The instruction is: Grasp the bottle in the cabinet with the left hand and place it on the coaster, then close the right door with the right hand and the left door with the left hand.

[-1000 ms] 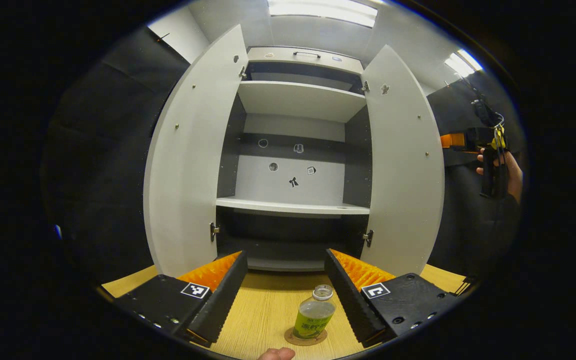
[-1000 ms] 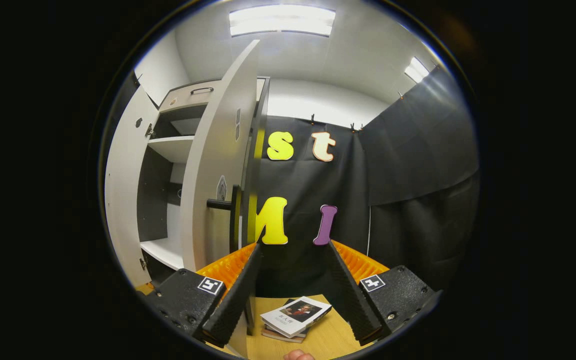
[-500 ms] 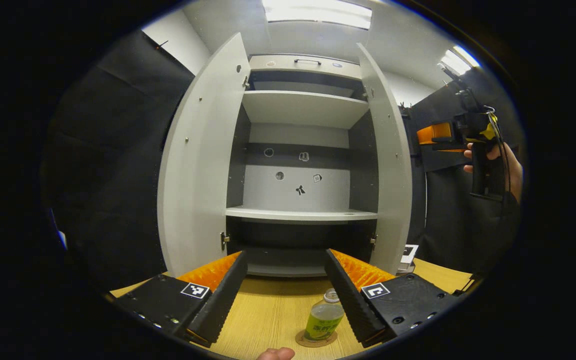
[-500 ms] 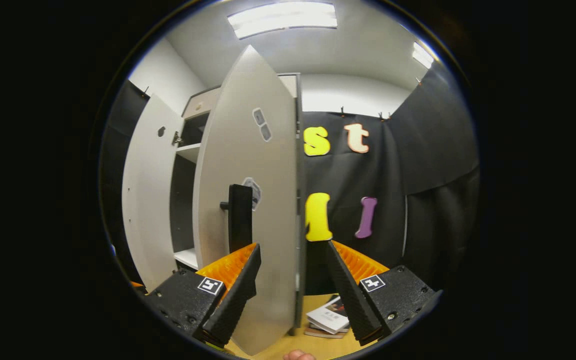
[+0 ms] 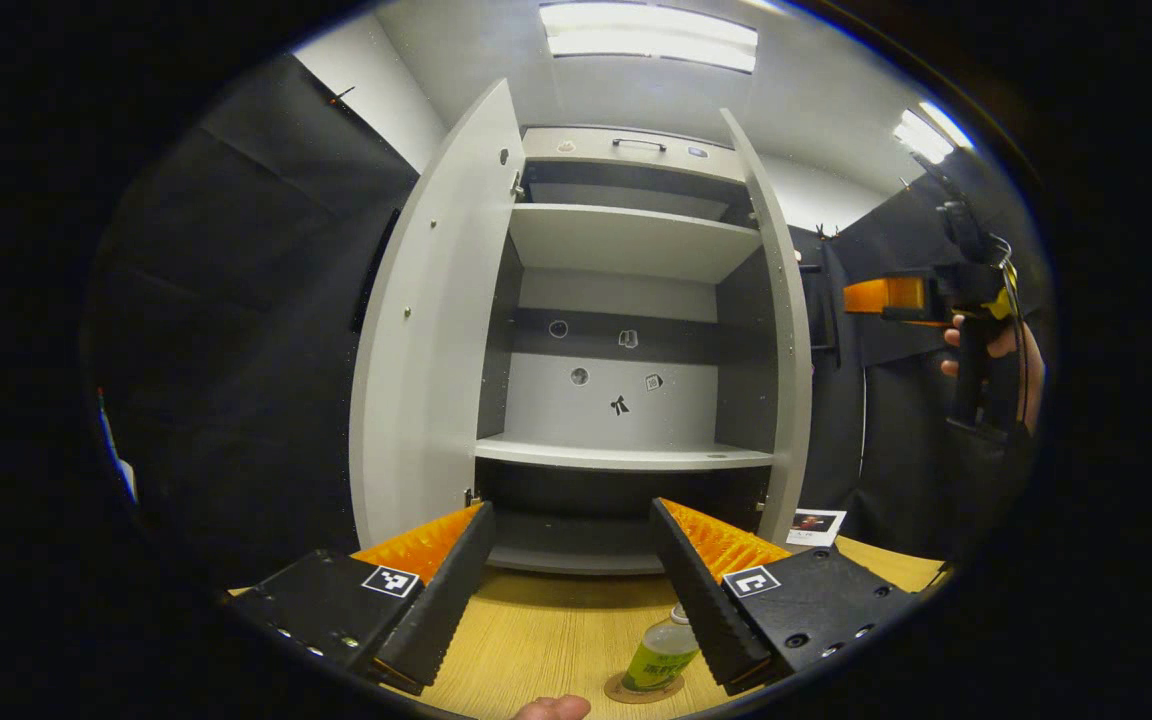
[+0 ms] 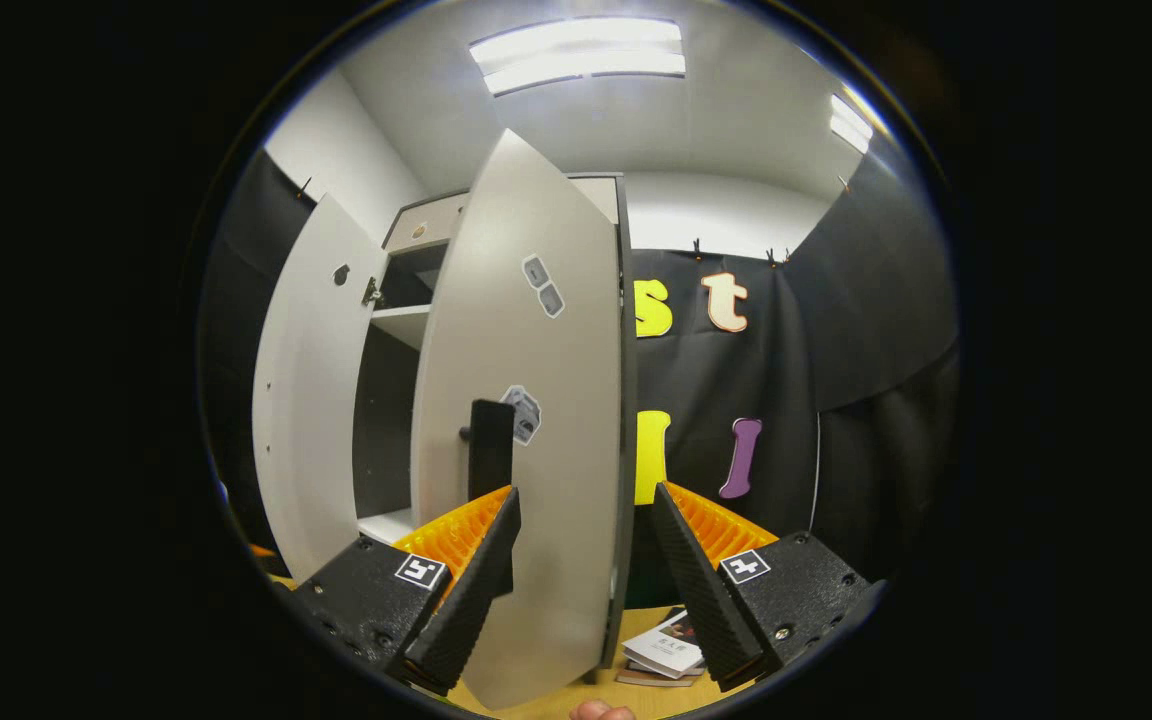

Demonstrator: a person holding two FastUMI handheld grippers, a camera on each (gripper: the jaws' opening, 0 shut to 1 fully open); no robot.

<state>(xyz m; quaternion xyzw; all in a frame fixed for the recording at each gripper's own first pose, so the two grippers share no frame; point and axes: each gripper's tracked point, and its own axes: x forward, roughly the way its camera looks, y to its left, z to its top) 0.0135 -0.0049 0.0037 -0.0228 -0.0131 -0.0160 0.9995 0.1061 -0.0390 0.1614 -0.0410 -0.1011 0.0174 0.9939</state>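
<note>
Bottle upright on coaster on the table, before the cabinet; left claw spread wide, holding nothing; right claw spread too, fingers either side of the right door, beside its handle; left door swung open; books on the table.

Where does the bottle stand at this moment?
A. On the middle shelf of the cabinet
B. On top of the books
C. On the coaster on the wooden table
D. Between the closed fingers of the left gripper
C: in the left gripper view the bottle stands upright on the coaster on the table.
</note>
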